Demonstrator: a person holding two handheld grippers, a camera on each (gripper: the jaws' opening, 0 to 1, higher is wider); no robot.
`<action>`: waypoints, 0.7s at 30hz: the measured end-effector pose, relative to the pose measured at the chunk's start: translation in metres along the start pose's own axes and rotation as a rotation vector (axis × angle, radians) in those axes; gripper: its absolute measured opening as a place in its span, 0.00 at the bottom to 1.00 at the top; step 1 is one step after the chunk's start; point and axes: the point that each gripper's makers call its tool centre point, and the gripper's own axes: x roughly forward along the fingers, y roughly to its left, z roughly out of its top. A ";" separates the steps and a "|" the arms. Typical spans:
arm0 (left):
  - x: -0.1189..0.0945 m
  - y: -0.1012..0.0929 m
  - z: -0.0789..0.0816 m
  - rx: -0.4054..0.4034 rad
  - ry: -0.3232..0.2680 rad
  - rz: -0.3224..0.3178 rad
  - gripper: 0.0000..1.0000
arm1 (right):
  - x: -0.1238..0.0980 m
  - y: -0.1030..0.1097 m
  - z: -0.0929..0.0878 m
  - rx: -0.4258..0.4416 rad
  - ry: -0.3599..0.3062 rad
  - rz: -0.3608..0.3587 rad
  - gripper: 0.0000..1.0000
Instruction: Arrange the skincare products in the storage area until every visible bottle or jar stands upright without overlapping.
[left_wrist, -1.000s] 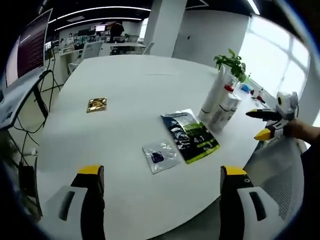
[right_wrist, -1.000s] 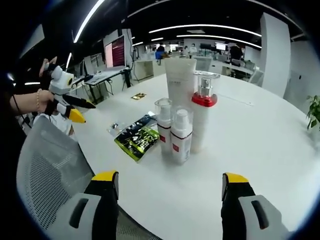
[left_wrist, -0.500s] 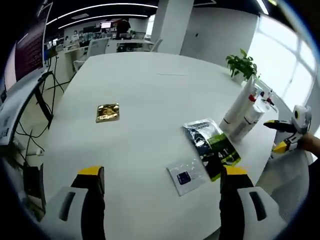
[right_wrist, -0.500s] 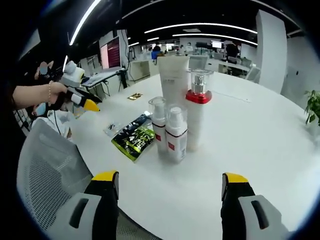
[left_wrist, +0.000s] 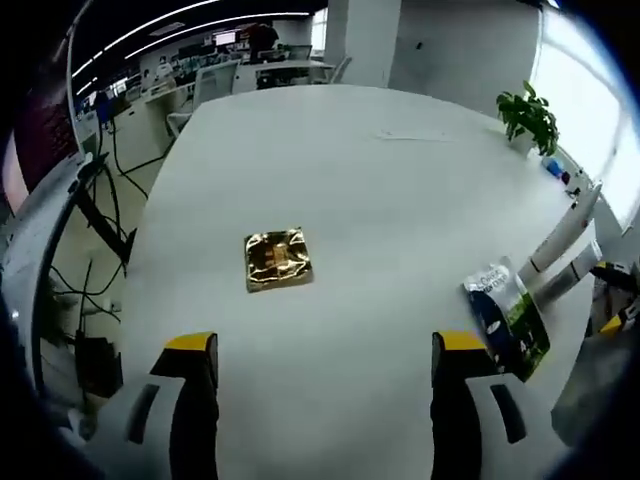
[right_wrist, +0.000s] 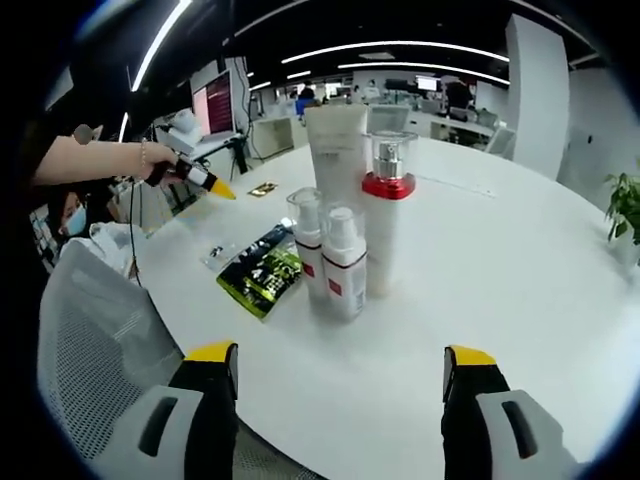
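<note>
Four skincare containers stand upright in a tight cluster on the white table: a tall white tube, a bottle with a red collar and two small pump bottles. My right gripper is open, a short way in front of them. A green sachet, a clear sachet and a gold sachet lie flat to their left. My left gripper is open just short of the gold sachet; a hand holds that left gripper over the table's far left.
A grey mesh chair stands at the table edge by my right gripper. The green sachet and the bottles lie at the right of the left gripper view. A potted plant stands at the far edge; desks and cables lie beyond.
My left gripper has moved across the table away from the green sachet and now faces the gold sachet. The right gripper and the bottles have hardly moved.
</note>
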 end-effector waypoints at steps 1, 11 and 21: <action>0.005 0.003 0.003 -0.006 0.008 0.005 0.76 | 0.000 0.000 0.000 0.001 0.002 -0.002 0.90; 0.033 0.027 0.020 -0.077 0.042 0.062 0.66 | 0.002 -0.005 -0.004 0.009 0.024 -0.023 0.89; 0.048 0.038 0.022 -0.179 0.039 0.123 0.56 | 0.002 -0.009 -0.007 0.024 0.040 -0.039 0.88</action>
